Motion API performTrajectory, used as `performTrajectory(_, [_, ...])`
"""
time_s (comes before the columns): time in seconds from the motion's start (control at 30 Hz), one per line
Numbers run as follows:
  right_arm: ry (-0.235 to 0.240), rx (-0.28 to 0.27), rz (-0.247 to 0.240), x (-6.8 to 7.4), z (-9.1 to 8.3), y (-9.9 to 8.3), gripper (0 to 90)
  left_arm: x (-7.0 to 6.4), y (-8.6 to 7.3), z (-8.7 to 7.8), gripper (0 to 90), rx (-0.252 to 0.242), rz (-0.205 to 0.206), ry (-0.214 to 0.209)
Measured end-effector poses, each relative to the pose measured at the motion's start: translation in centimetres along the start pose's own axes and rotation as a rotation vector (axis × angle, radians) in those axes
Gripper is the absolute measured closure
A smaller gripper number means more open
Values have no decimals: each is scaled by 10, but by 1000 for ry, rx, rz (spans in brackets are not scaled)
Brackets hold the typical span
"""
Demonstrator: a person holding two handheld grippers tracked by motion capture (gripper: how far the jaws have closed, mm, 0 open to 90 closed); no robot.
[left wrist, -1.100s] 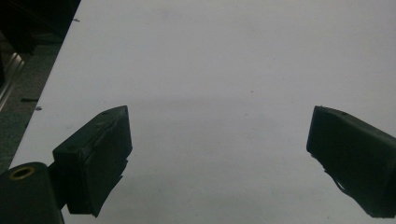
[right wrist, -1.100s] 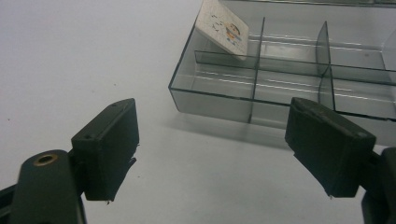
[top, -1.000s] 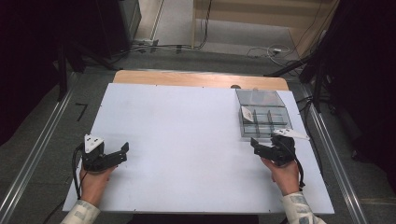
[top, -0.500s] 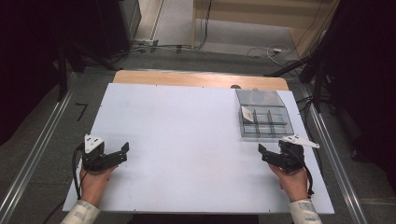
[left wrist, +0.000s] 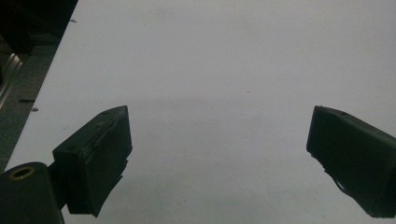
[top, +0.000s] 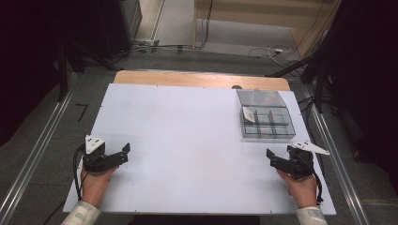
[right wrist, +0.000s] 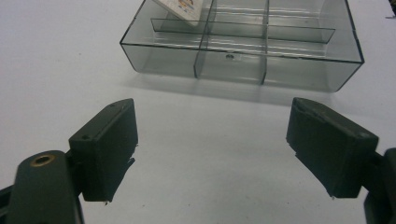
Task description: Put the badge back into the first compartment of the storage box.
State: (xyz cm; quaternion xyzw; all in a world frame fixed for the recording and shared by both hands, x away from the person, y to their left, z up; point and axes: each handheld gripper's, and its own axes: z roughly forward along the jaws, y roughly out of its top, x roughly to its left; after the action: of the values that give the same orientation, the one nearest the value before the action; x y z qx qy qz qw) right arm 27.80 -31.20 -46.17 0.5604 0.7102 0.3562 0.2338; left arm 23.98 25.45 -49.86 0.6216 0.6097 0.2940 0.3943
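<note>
Organizer box (top: pixel 265 120), the clear smoky plastic kind with divided compartments, sits near the far right corner of the white table (top: pixel 187 136), with its lid open toward the far edge. Looks like 6 compartments in a grid, and a small white card or packet (top: pixel 248 114) leans in the far left one; the print on it is too small to read. In the right gripper view the same box (right wrist: pixel 243 42) is straight ahead of the right tongs (right wrist: pixel 212 144), well apart from them, nothing touching.

Right tongs (top: pixel 278 161) are near the right edge of the table, toward the near side, just short of the box, held by the person's right hand (top: pixel 300 187). Jaws are spread wide, with nothing between them but bare table.

Left tongs (top: pixel 118 154) are over near the left edge, held by the left hand (top: pixel 95 183), pointing across the table. Also spread wide and holding nothing, as the left gripper view (left wrist: pixel 219 154) shows just plain white surface between the 2 black jaws.
</note>
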Motion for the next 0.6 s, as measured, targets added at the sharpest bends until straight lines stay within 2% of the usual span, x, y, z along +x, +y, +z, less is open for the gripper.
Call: performTrajectory(0.6, [-25,3,22,-16,-16,-15,150,-1,0,0,70,-2,2,-2])
